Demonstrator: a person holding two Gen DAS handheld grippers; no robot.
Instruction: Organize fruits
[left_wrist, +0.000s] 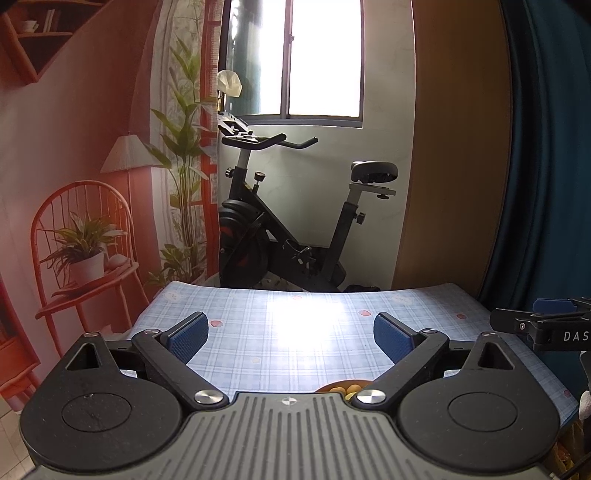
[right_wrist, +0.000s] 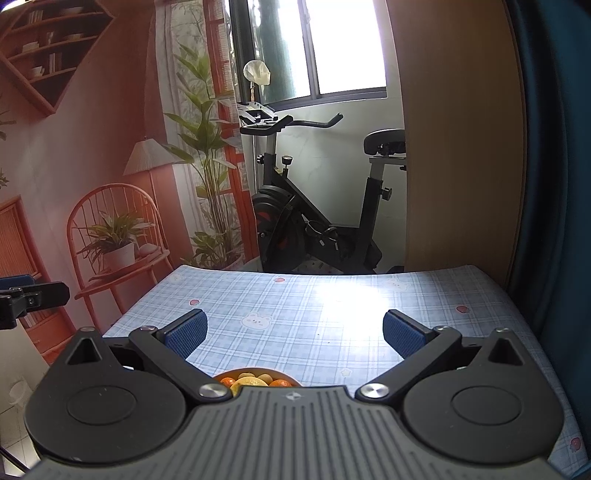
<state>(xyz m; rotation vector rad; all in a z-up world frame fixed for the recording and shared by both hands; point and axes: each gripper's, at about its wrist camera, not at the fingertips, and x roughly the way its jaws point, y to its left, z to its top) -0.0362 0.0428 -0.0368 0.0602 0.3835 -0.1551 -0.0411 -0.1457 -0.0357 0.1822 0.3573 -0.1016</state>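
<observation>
Both pairs of tongs stand wide apart and hold nothing, raised above the blue plaid-covered tabletop. The shallow orange bowl of mixed oranges and yellow fruits sits just below and behind the right tongs, mostly hidden; the left tongs see only its edge. Tilt down first to bring the fruit fully between the pads, then pick a single topmost piece.

1. I count two grippers: my left gripper and my right gripper, each with two blue pads spread wide.
2. One bowl sits just behind the right jaws, mostly hidden.
3. In it I see two oranges, plus a few yellowish fruits; exact number unclear.
4. One table.
</observation>
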